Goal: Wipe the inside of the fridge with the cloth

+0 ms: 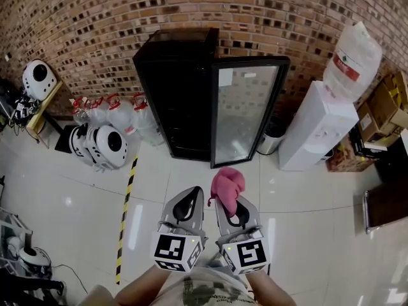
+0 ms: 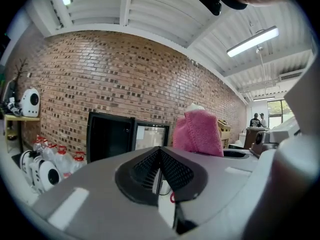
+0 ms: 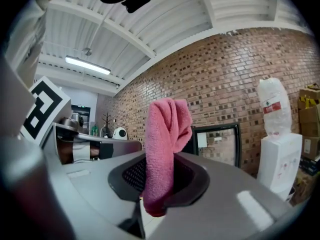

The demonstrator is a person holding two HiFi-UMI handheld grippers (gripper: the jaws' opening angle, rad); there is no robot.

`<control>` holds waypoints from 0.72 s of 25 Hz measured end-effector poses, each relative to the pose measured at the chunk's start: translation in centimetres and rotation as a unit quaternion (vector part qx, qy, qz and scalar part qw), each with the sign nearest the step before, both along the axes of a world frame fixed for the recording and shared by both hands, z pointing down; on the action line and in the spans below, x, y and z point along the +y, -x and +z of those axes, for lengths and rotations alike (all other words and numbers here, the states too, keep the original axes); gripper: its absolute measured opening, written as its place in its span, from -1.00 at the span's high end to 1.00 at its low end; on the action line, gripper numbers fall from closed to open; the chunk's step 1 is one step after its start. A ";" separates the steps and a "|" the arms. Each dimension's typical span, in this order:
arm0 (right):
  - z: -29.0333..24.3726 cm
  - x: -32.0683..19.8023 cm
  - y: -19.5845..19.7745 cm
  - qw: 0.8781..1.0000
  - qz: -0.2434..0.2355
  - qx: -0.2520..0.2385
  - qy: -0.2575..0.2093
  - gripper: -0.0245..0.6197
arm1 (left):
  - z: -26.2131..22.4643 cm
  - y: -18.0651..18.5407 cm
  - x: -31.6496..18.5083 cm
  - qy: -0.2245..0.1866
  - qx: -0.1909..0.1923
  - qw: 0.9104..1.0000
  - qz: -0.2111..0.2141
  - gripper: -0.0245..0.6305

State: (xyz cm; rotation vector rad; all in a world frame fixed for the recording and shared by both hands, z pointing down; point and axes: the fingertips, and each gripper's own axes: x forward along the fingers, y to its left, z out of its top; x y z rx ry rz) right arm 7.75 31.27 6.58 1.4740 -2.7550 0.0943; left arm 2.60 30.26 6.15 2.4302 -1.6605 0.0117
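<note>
A black fridge (image 1: 182, 101) stands against the brick wall, its glass door (image 1: 241, 113) swung open to the right and its dark inside showing. Both grippers are held side by side well in front of it, above the floor. My right gripper (image 1: 231, 203) is shut on a pink cloth (image 1: 227, 187), which sticks up folded above its jaws (image 3: 165, 149). My left gripper (image 1: 189, 201) is shut with nothing in it (image 2: 160, 154). In the left gripper view the fridge (image 2: 110, 136) shows beyond the jaws, with the pink cloth (image 2: 200, 131) to the right.
White water jugs (image 1: 118, 113) and round white robot heads (image 1: 102, 146) sit left of the fridge. A white water dispenser (image 1: 322, 129) and cardboard boxes (image 1: 382, 113) stand to its right. A yellow-black floor stripe (image 1: 125, 215) runs on the white tiles.
</note>
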 end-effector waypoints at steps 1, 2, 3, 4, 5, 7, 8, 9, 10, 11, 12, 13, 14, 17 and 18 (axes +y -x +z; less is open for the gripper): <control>0.0 0.1 0.6 1.000 0.001 0.002 0.001 0.73 | -0.2 0.7 0.2 -0.001 -0.005 1.000 0.002 0.90; -0.1 0.3 1.4 1.000 0.002 0.004 0.001 0.73 | -0.4 1.5 0.3 -0.003 -0.008 1.000 0.005 0.90; -0.2 0.5 2.2 1.000 0.005 0.006 0.000 0.73 | -0.6 2.4 0.5 -0.004 -0.010 1.000 0.008 0.90; -0.2 0.6 3.1 1.000 0.010 0.006 -0.001 0.73 | -0.6 3.3 0.7 -0.005 -0.010 1.000 0.012 0.90; -0.2 0.7 4.0 1.000 0.016 0.005 -0.002 0.73 | -0.6 4.3 0.8 -0.006 -0.010 1.000 0.015 0.90; 0.0 1.0 5.9 1.000 0.026 0.001 -0.001 0.73 | -0.4 6.2 1.2 -0.008 -0.006 1.000 0.020 0.90; 0.0 1.2 6.8 1.000 0.030 0.000 -0.001 0.73 | -0.3 7.0 1.4 -0.007 -0.005 1.000 0.023 0.90; 0.1 1.3 7.6 0.999 0.034 0.000 -0.001 0.73 | -0.2 7.7 1.6 -0.006 -0.004 1.000 0.027 0.90; 0.1 1.4 8.3 0.999 0.038 0.000 -0.001 0.73 | -0.1 8.3 1.7 -0.005 -0.003 1.000 0.030 0.90; 0.1 1.5 9.0 0.999 0.042 0.002 -0.001 0.73 | -0.3 8.9 1.7 -0.005 -0.001 0.999 0.034 0.90; 0.2 1.6 9.5 0.999 0.045 0.005 0.001 0.73 | -0.5 9.4 1.8 -0.006 0.001 0.999 0.037 0.90; 0.3 1.7 10.0 0.999 0.047 0.009 0.002 0.73 | -0.6 9.9 1.9 -0.008 0.002 0.999 0.040 0.90; 0.4 1.8 10.5 0.999 0.049 0.012 0.002 0.73 | -0.5 10.4 2.1 -0.010 0.003 0.999 0.043 0.90; 1.0 2.2 11.9 0.998 0.053 0.017 0.000 0.73 | 0.3 11.8 2.4 -0.014 0.001 0.999 0.048 0.90; 1.1 2.3 12.4 0.998 0.054 0.017 0.001 0.73 | 0.6 12.4 2.5 -0.014 0.000 0.999 0.048 0.90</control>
